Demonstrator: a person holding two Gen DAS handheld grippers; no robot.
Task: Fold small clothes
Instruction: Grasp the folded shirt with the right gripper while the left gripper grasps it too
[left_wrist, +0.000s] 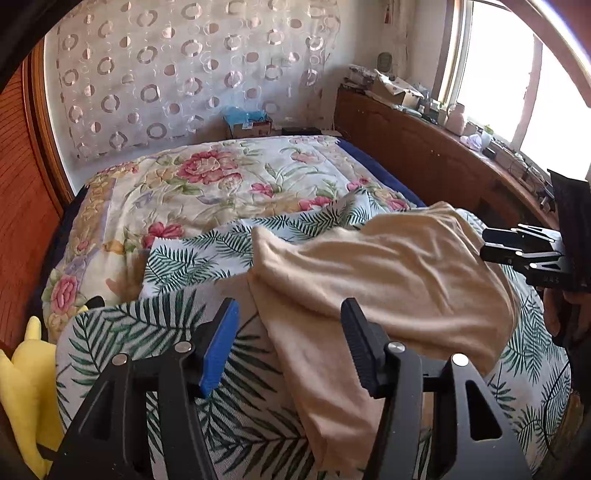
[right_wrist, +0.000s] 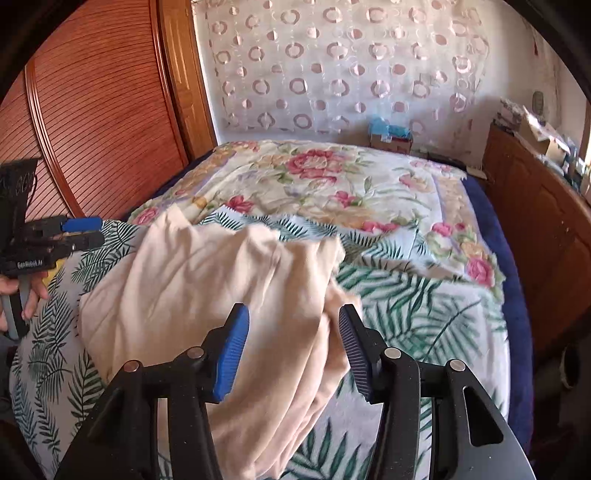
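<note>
1. The task's thing, a pale peach soft knit garment (left_wrist: 388, 273), lies rumpled on a white cloth printed with green palm fronds (left_wrist: 192, 258), which is spread over the near end of a bed (left_wrist: 384, 173) covered by a cream quilt with pink flowers (left_wrist: 207, 184).
2. The left gripper (left_wrist: 290, 347) has its jaws apart. The garment's near edge lies below and between them, but neither pad presses on it, so nothing is held.
3. The right gripper (right_wrist: 293, 350) is likewise parted. A drooping fold of the garment lies under the gap, and the pads look clear of it.
4. Judged from how it lies, the garment seems doubled over loosely, with layered folds at the near corner, uneven edges and deep creases. At most a rough first fold looks done.
5. Left to do, by my reading: smooth it, square the edges, and fold it again into a compact bundle. No finished pile is visible.
6. A yellow plush toy (left_wrist: 26, 391) sits at the bed's near left edge, apart from the work.
</note>
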